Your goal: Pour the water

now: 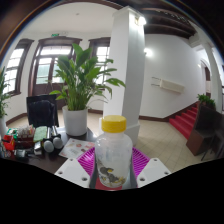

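A clear plastic bottle (113, 155) with a yellow cap stands upright between my gripper's (113, 166) two fingers. The magenta pads (88, 160) press against its sides, so the gripper is shut on it. The bottle carries a label near its base. It is held up, with the room showing beyond it. No cup or other vessel shows near the bottle.
A potted plant (77, 85) in a white pot stands beyond the fingers to the left. A table (25, 140) with a dark monitor and small items is further left. A white pillar (126, 65) rises behind the bottle. Red-carpeted stairs (188, 118) are at the right.
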Demonstrator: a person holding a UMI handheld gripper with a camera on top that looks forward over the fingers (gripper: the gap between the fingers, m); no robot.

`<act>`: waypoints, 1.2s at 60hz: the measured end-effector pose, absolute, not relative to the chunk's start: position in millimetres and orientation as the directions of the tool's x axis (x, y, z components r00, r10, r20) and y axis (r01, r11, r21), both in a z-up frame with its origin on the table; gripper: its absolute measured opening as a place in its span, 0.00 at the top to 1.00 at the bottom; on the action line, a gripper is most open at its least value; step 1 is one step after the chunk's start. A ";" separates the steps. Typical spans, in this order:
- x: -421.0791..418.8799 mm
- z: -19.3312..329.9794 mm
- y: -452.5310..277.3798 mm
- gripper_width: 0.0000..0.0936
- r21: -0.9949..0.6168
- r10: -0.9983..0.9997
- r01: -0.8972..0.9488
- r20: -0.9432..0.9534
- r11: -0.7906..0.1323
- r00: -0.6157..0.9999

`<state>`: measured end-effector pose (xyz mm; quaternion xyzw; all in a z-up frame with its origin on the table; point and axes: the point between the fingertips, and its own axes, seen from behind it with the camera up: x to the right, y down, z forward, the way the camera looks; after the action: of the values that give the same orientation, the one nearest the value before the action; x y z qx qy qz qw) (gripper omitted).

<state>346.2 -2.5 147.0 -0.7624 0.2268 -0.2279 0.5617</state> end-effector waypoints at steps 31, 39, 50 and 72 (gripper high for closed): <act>343.5 79.9 17.7 0.42 -0.973 -0.531 -0.111 0.012 -0.200 0.847; 342.7 70.3 12.8 0.27 -0.962 -0.534 -0.112 0.040 -0.250 0.845; 314.1 58.0 -16.3 0.18 -0.935 -0.488 -0.133 0.048 -0.330 0.872; 229.7 119.3 -127.8 0.20 -0.937 -0.395 -0.166 -0.033 -0.306 0.918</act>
<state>229.7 -127.8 119.3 -0.8018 0.1749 -0.1020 0.5623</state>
